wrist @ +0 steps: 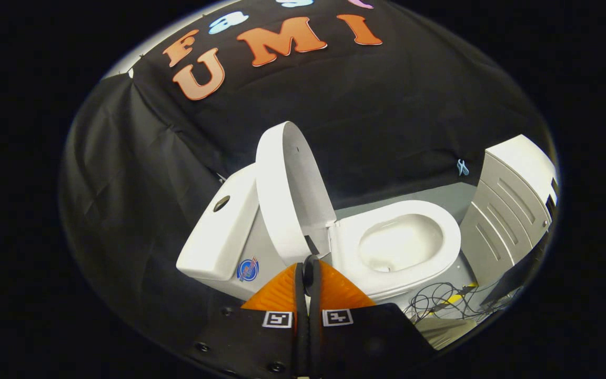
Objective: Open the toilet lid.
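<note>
A white toilet stands ahead of me. Its lid [287,189] is raised upright and leans back against the cistern [224,231]. The seat [450,239] lies flat around the open bowl [400,242]. My gripper [308,266] is shut, its two orange fingers [276,292] pressed together with nothing between them. The fingertips sit just in front of the lid's hinge end, apart from the lid.
A white cabinet [508,205] with slatted drawers stands beyond the bowl's front. Loose black cables [440,302] lie on the grey floor beside the bowl. A round flush button [221,203] sits on the cistern top. Black cloth forms the wall behind.
</note>
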Demonstrator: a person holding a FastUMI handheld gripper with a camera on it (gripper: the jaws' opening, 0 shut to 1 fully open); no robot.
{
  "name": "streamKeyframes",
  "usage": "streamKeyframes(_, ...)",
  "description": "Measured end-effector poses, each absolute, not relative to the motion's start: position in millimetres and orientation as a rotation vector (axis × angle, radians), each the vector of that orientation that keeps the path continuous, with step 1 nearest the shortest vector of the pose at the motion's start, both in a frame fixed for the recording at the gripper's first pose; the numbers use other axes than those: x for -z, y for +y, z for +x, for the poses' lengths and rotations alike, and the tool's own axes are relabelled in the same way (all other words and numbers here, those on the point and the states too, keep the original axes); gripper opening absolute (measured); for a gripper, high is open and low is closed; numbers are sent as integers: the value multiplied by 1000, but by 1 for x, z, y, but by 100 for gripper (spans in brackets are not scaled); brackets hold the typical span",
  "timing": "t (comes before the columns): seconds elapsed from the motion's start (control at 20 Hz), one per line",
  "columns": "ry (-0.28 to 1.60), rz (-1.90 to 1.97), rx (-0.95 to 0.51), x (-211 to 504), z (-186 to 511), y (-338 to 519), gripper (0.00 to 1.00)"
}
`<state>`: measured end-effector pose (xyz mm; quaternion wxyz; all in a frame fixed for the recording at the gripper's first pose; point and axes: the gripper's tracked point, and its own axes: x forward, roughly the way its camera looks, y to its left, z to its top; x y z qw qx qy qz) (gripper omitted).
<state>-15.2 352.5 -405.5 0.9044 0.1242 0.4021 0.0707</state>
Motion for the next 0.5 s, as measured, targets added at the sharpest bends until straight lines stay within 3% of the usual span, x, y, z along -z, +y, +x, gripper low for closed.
streamKeyframes(0.5,798,101,-188,413,-26,405,8)
